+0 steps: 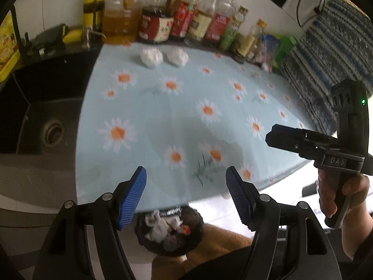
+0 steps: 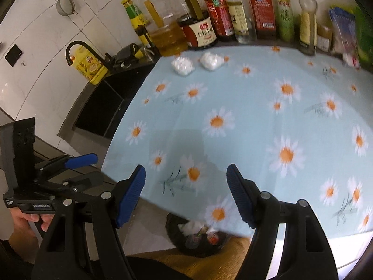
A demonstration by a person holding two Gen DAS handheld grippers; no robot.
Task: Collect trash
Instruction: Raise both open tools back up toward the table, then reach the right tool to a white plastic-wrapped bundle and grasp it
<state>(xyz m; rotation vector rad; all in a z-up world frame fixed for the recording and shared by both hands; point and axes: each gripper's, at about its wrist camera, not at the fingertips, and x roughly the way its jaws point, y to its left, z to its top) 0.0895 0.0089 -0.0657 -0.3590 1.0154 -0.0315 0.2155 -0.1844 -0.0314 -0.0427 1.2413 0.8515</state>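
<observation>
Two crumpled white paper wads lie side by side at the far end of the daisy-print tablecloth, the left wad (image 1: pixel 151 57) (image 2: pixel 182 66) and the right wad (image 1: pixel 177 56) (image 2: pixel 212 61). My left gripper (image 1: pixel 186 196) hangs open and empty over the table's near edge. My right gripper (image 2: pixel 186 194) is likewise open with nothing between its blue pads; it also shows at the right of the left wrist view (image 1: pixel 277 133). Below the table edge stands a dark trash bin (image 1: pixel 193 219) (image 2: pixel 173 225) holding white crumpled paper and scraps.
A row of oil and sauce bottles (image 1: pixel 160 21) (image 2: pixel 233 16) lines the wall behind the wads. A dark sink (image 1: pixel 46 116) (image 2: pixel 100 109) with a black tap (image 2: pixel 77 46) lies left of the table. A person's hand (image 1: pixel 342 193) holds the right gripper's handle.
</observation>
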